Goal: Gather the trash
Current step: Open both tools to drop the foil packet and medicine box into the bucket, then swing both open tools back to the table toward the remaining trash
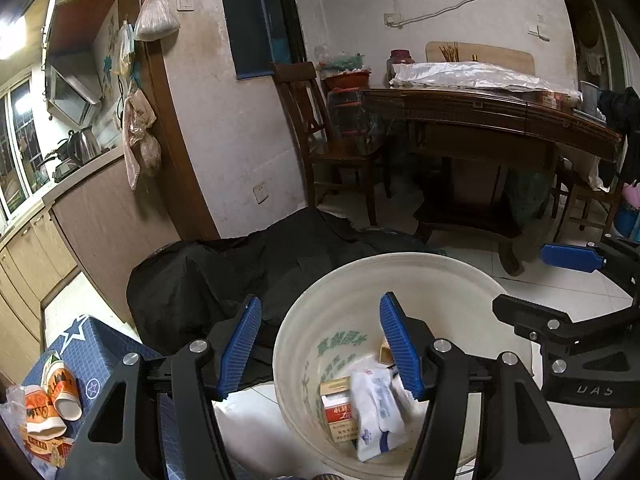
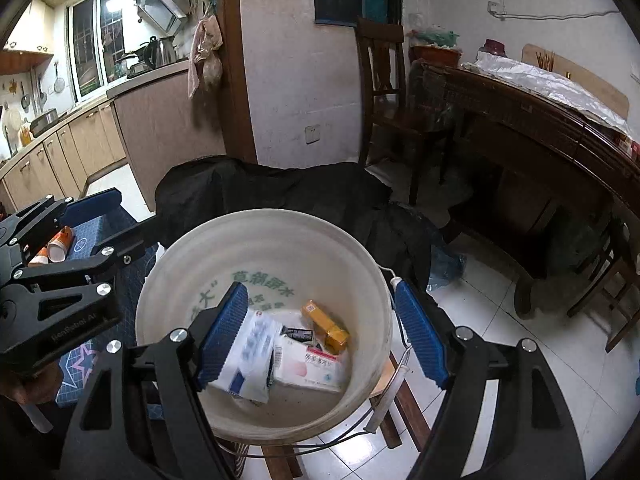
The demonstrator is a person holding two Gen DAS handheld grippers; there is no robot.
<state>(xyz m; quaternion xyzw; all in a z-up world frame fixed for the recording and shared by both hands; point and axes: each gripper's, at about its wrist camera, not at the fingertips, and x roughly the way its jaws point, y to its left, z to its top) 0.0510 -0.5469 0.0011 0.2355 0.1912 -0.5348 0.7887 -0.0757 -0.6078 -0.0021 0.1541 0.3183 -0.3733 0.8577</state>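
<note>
Grippers (image 1: 320, 344) (image 2: 320, 336) open, empty, above bucket (image 2: 192, 240).

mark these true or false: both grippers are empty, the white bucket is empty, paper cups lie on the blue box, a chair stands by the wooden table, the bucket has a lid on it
1. Both grippers are empty. True: the left gripper and the right gripper stand open over the white bucket, with nothing between the pads.
2. The white bucket is empty. False: it holds trash, among it a white packet, a white carton and a yellow box.
3. Paper cups lie on the blue box. True: orange and white paper cups lie on the blue box.
4. A chair stands by the wooden table. True: a wooden chair stands beside the wooden table.
5. The bucket has a lid on it. False: its top is open.
</note>
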